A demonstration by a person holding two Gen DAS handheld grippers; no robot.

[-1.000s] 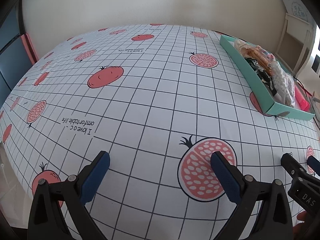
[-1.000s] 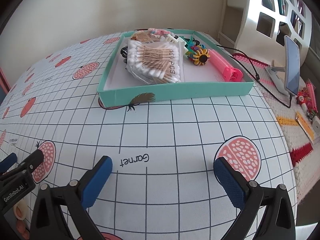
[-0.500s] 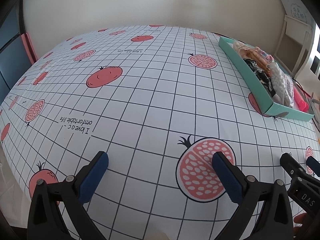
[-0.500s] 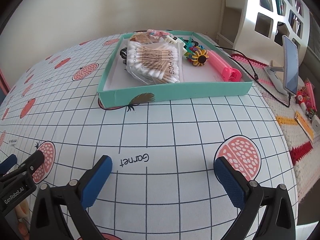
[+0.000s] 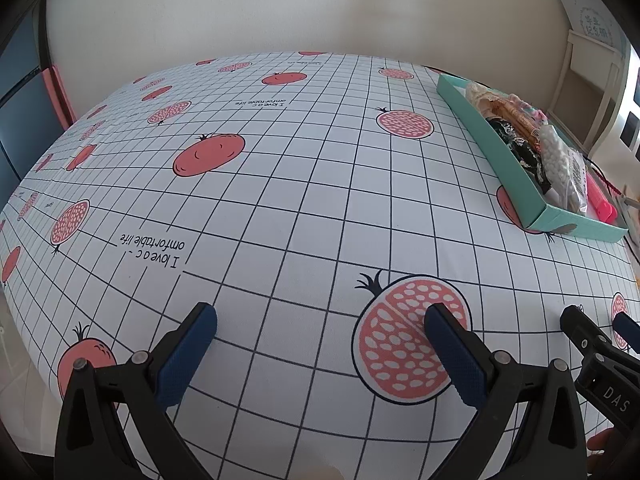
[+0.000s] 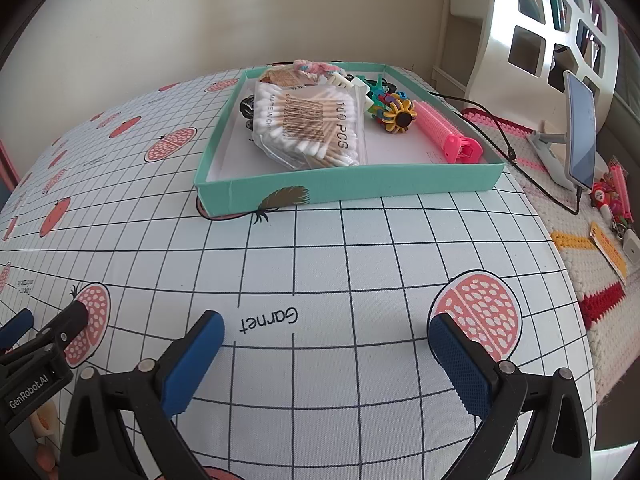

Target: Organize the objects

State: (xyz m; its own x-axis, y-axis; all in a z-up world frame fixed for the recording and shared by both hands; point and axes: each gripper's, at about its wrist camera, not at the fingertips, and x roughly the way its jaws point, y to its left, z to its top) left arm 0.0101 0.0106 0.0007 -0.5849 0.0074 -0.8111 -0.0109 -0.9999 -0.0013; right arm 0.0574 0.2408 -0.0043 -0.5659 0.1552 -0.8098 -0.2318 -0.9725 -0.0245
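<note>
Blue-padded jaws of left gripper (image 5: pixel 320 320) and right gripper (image 6: pixel 326 330) gape wide, empty.

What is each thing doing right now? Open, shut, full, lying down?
left gripper: open, empty
right gripper: open, empty
teal box: lidless, holds items
cotton swab bag: lying in box
pink hair roller: lying in box
phone: propped on stand, cable attached
</note>
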